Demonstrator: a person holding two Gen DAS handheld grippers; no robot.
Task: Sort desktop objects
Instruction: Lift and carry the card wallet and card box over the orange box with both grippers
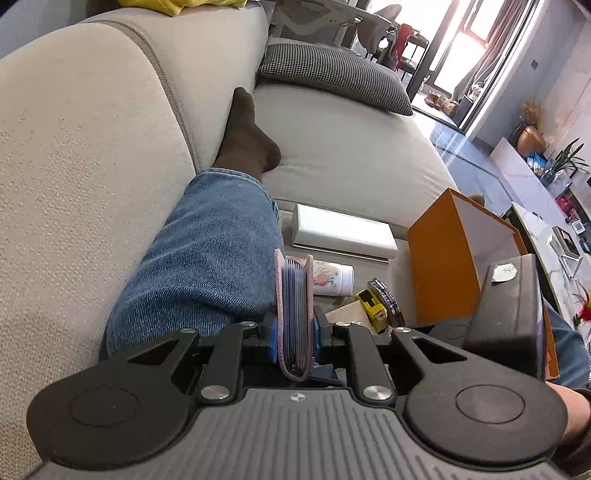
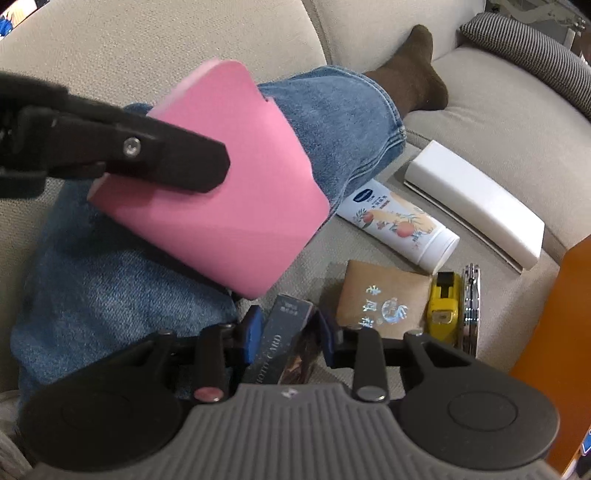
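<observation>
Two grips are set: the left gripper point(image 1: 295, 332) clamps a pink card wallet point(image 1: 294, 314), the right gripper point(image 2: 286, 334) a dark card box point(image 2: 284, 339). Beyond the jaws, a lotion tube point(image 2: 402, 225), brown packet point(image 2: 382, 299), and tape measure point(image 2: 443, 299) lie unsorted. Right of them, the orange box point(image 1: 443, 266) shows nothing inside.

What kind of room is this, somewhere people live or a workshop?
Most likely a home living room: a beige fabric sofa with a houndstooth cushion, a dining table and chairs behind, and curtained glass doors.
</observation>
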